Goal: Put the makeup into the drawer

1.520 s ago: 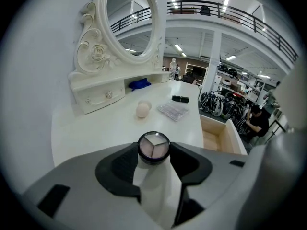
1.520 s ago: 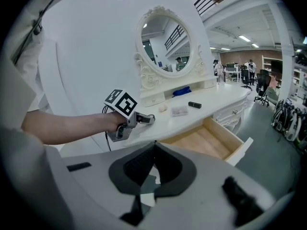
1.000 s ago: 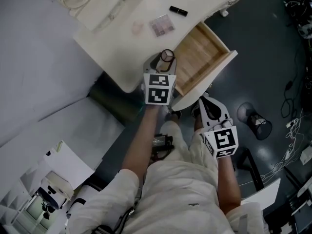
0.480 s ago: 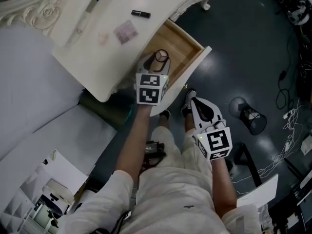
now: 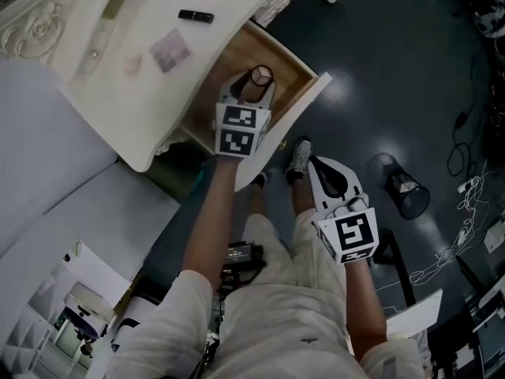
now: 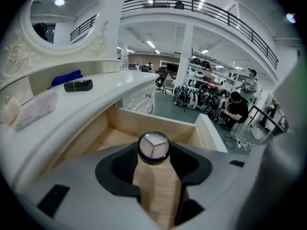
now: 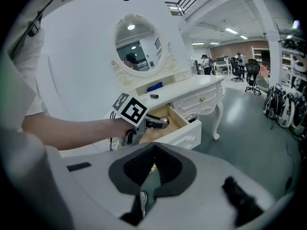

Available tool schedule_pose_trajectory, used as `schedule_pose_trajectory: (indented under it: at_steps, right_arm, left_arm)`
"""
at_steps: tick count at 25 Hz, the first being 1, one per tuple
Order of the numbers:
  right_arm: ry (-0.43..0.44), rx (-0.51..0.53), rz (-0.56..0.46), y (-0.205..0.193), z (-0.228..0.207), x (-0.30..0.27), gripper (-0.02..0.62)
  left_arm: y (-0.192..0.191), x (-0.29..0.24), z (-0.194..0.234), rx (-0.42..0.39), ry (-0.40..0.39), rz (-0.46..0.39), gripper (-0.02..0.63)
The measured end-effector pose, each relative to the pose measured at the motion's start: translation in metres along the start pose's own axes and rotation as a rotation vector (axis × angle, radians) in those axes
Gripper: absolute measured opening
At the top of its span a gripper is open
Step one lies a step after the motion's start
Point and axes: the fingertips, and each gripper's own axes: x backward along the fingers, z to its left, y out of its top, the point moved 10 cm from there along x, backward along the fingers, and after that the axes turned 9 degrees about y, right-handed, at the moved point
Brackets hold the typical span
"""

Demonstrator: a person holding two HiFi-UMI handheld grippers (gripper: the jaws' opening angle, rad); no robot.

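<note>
1. The round makeup compact (image 6: 153, 146) is clamped by its rim at the tips of the left gripper (image 5: 251, 93), with its lid facing back along the jaws.
2. It hangs over the open drawer (image 5: 300, 113); the wooden bottom lies just below and ahead.
3. The right gripper (image 5: 331, 176) is closed on nothing, well apart over the dark floor.

The left gripper (image 5: 254, 88) hides the compact's (image 5: 261, 75) sides and part of the drawer (image 5: 300, 109); the desk's (image 5: 102, 85) black stick (image 5: 195, 16) is too small to identify.
</note>
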Motion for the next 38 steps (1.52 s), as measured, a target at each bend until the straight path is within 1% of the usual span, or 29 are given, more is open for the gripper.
schedule_pose_trajectory:
  at_steps: [6,10,14,18,22,29,34,38]
  right_arm:
    - [0.028,0.009,0.029,-0.004,-0.024,-0.009,0.012]
    - [0.054,0.012,0.049,-0.007,-0.030,-0.013,0.012]
    - [0.076,0.011,0.060,-0.009,-0.035,-0.018,0.012]
    - [0.097,0.004,0.059,-0.008,-0.037,-0.020,0.012]
    - [0.102,0.004,0.053,-0.006,-0.037,-0.020,0.012]
    - [0.095,0.001,0.053,-0.004,-0.035,-0.021,0.012]
    - [0.087,0.010,0.041,0.002,-0.031,-0.018,0.012]
    - [0.081,0.021,0.029,0.016,-0.025,-0.015,0.012]
  left_arm:
    - [-0.009,-0.038,0.001,-0.058,-0.065,0.036,0.215]
    - [-0.013,-0.054,0.001,-0.098,-0.069,0.065,0.215]
    - [-0.017,-0.062,0.000,-0.113,-0.062,0.075,0.215]
    - [-0.023,-0.067,-0.003,-0.135,-0.052,0.104,0.215]
    - [-0.022,-0.066,-0.004,-0.116,-0.068,0.097,0.235]
    - [-0.019,-0.062,-0.002,-0.117,-0.075,0.099,0.235]
    - [-0.012,-0.043,0.001,-0.127,-0.072,0.092,0.235]
    - [0.002,-0.018,0.006,-0.118,-0.057,0.075,0.233]
